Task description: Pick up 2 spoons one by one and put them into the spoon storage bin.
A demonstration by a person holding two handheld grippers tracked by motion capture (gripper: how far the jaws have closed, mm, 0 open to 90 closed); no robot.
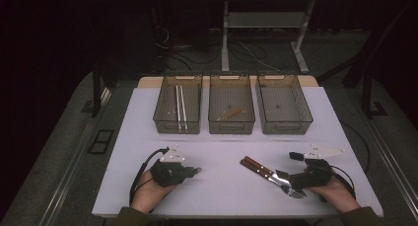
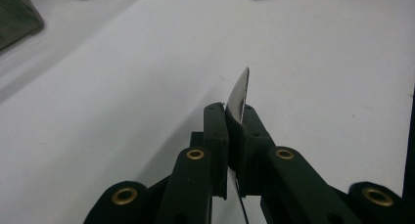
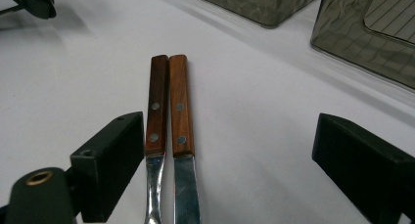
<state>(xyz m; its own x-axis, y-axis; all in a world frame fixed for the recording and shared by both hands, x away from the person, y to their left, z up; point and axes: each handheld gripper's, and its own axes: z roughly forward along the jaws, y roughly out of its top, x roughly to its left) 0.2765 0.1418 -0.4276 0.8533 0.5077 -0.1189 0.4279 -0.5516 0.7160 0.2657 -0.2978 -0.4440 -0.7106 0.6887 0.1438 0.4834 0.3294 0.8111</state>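
Observation:
My left gripper [image 1: 195,171] lies low over the white table [image 1: 222,147] at the front left. It is shut on a thin shiny metal blade [image 2: 241,94], whose pointed tip sticks out past the jaws of the left gripper [image 2: 234,112]. At the front right, a wooden-handled fork [image 3: 156,106] and a wooden-handled knife [image 3: 180,104] lie side by side on the table. My right gripper [image 3: 227,122] stands open, one jaw on each side of them, touching neither. In the high view the two handles [image 1: 254,166] point away from the right gripper [image 1: 283,177] towards the table's middle.
Three clear smoky bins stand in a row at the back. The left bin [image 1: 167,118] holds two pale sticks [image 1: 180,107], the middle bin [image 1: 231,125] a small wooden piece [image 1: 229,114], and the right bin [image 1: 284,123] looks empty. The left gripper [image 3: 29,1] shows far off.

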